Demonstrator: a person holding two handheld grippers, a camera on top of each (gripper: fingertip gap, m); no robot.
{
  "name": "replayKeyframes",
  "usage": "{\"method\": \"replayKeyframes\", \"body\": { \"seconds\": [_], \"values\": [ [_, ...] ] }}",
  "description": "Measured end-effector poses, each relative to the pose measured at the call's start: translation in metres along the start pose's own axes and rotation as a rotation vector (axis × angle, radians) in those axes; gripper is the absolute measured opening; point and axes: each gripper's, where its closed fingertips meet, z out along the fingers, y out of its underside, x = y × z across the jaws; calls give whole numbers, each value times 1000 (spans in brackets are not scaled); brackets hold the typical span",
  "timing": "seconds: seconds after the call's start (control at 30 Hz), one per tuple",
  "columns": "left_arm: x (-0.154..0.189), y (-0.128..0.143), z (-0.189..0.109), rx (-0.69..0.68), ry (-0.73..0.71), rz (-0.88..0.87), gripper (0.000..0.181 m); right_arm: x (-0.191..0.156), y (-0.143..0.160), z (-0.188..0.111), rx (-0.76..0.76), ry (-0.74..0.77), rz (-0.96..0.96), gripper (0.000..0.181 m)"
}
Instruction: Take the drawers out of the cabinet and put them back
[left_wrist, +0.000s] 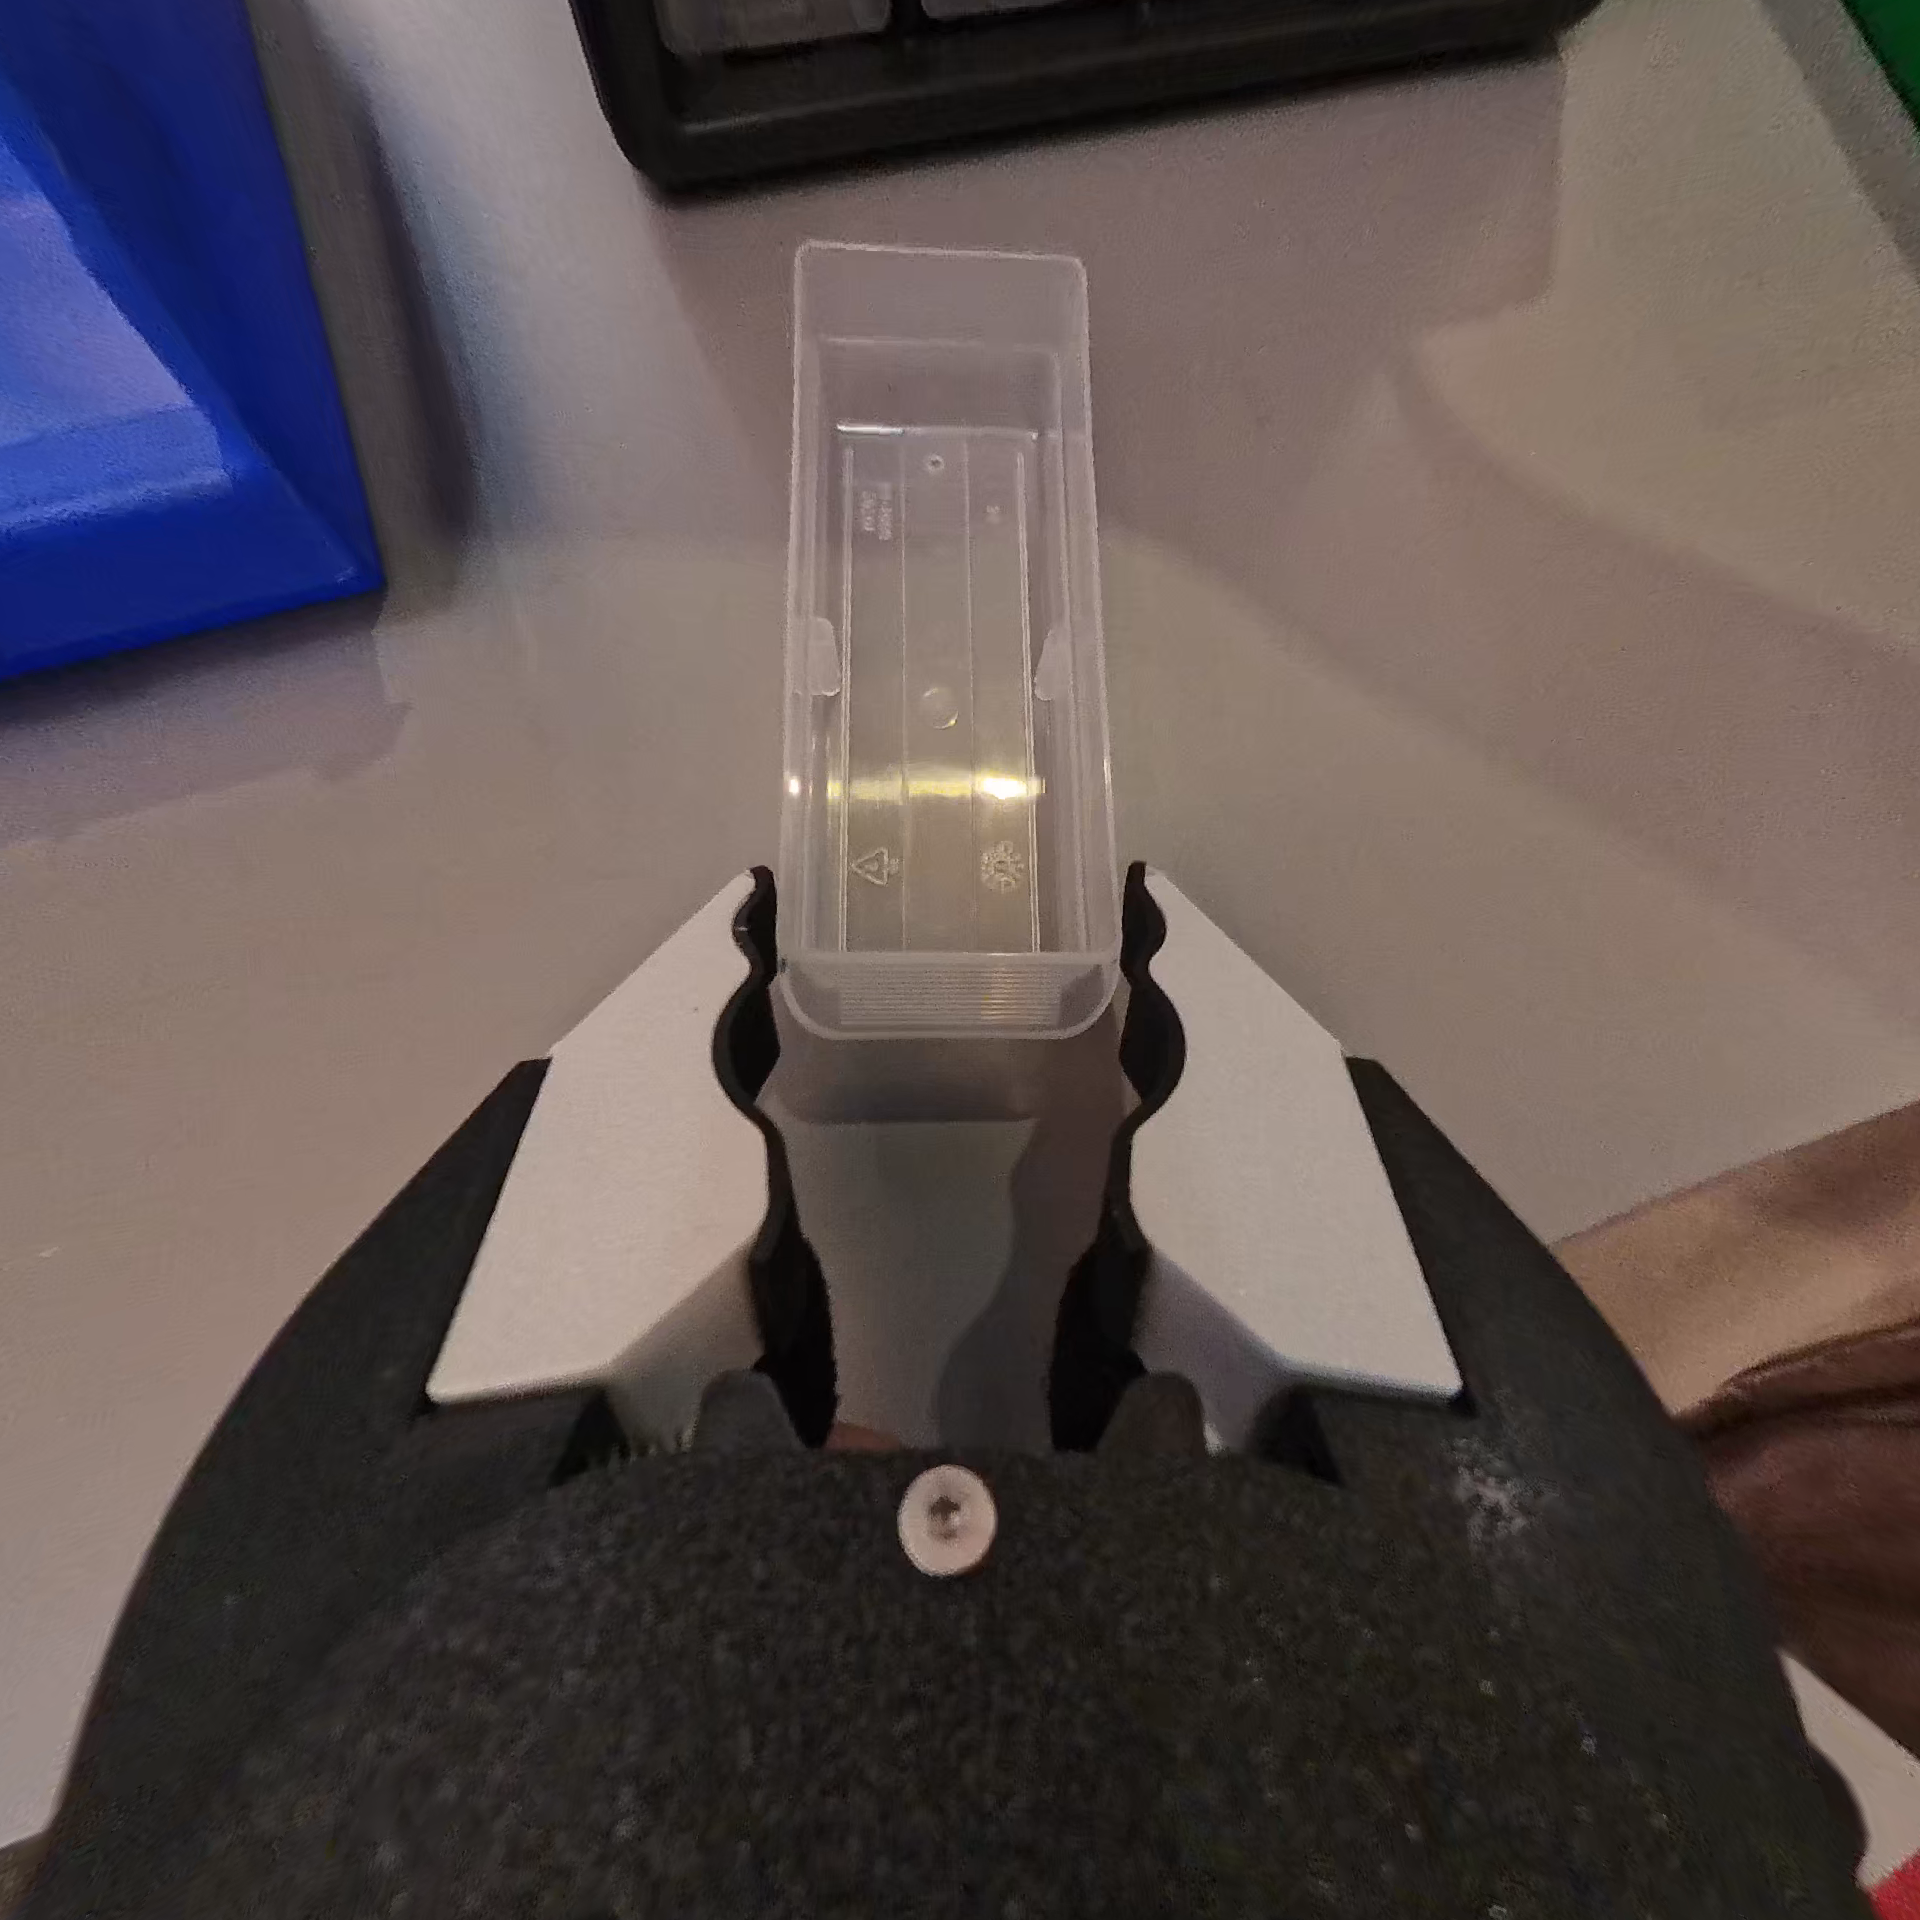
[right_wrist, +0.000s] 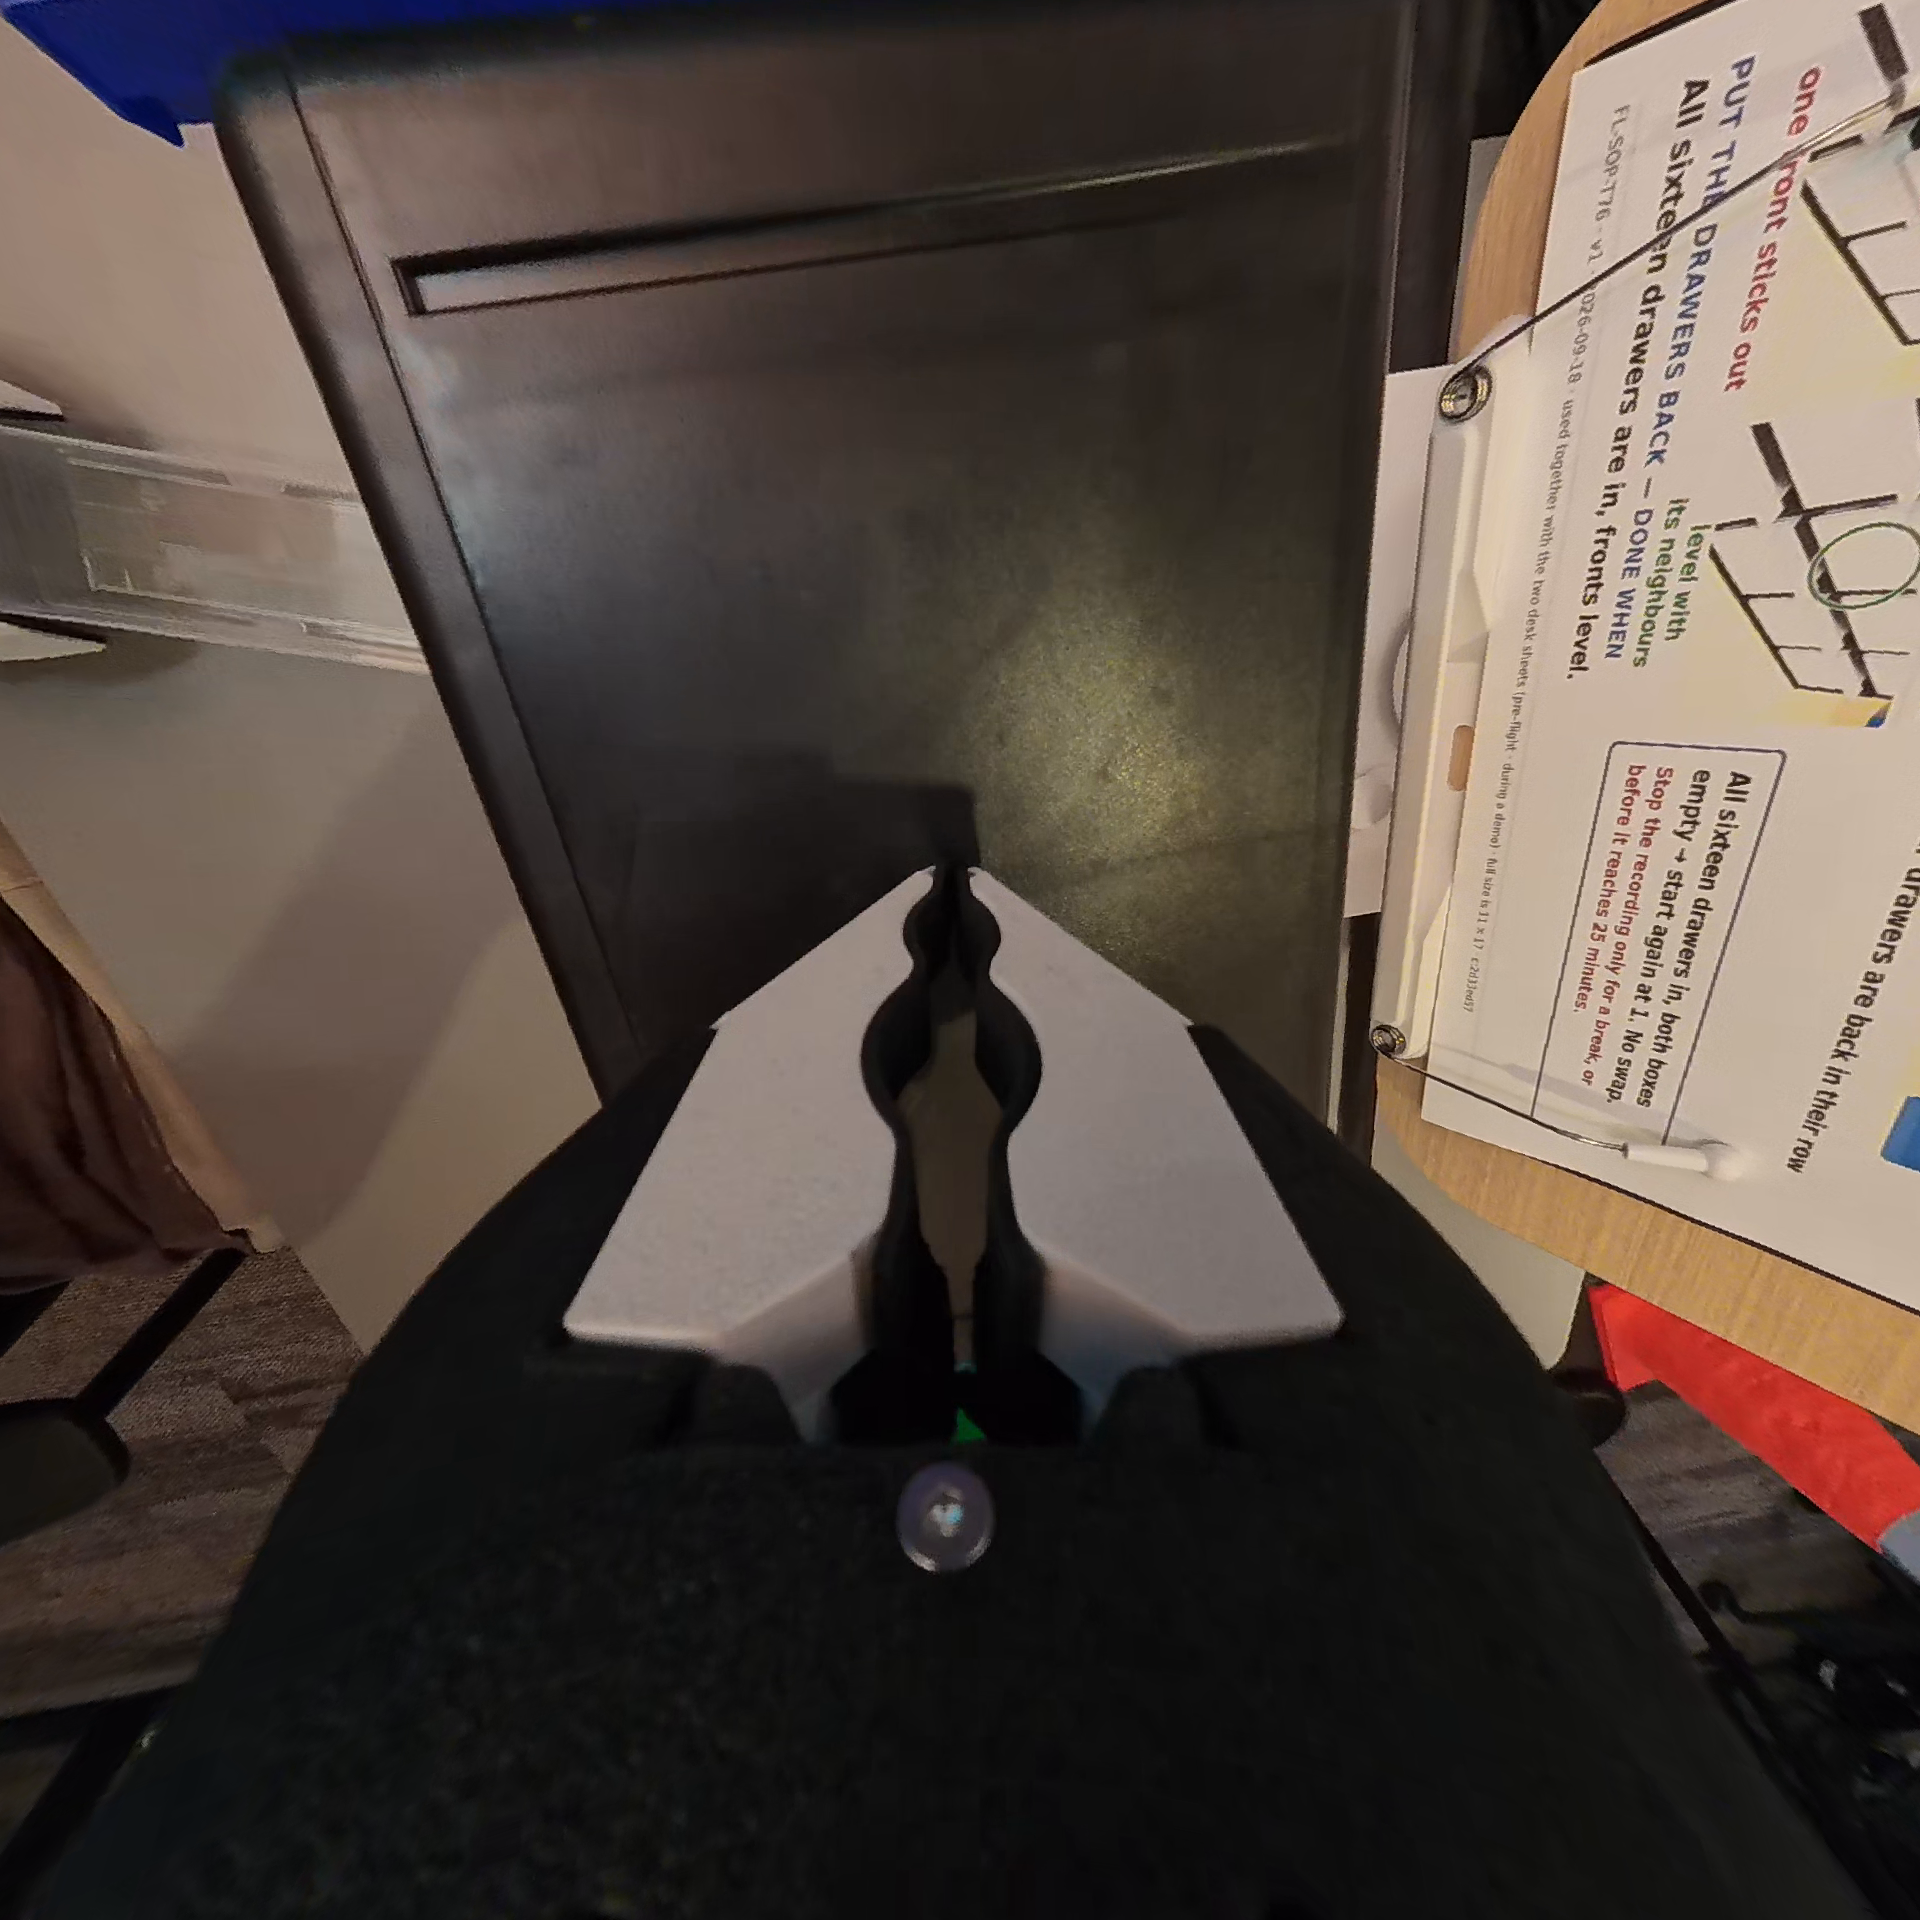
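A clear plastic drawer (left_wrist: 940, 644), empty, lies lengthwise over the pale table (left_wrist: 416, 987), pointing away from me. My left gripper (left_wrist: 951, 914) is shut on its near end, one finger against each side wall. The black cabinet (left_wrist: 1039, 114) stands just beyond the drawer's far end, with only its lower edge in view. In the right wrist view my right gripper (right_wrist: 954, 883) is shut and empty, with its fingertips touching. It is close against a flat black panel of the cabinet (right_wrist: 831, 520). A blurred clear drawer (right_wrist: 156, 551) sticks out to the left of that panel.
A blue bin (left_wrist: 156, 364) stands on the table at the left. A green edge (left_wrist: 1896, 42) shows at the top right, and a brown sleeve (left_wrist: 1787, 1351) at the right. A printed sheet (right_wrist: 1662, 623) on a wooden board lies right of the cabinet, with a red object (right_wrist: 1745, 1392) below it.
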Motion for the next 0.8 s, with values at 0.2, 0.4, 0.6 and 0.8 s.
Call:
{"method": "replayKeyframes", "body": {
  "seconds": [0.2, 0.4, 0.6, 0.8],
  "values": [
    [19, -25, -13, 53, 113, 251, 65, -1, 1, -2, 76, 32, -50, 0],
    [73, -49, -6, 123, 444, 432, 65, -25, 16, -38, 312, 68, -30, 6],
    [121, -52, 10, 147, 709, 732, 65, -108, 93, -36, 497, 59, 19, 40],
    [136, -36, 30, 47, 823, 812, 65, -221, 167, 73, 378, -4, 23, 59]
  ]
}}
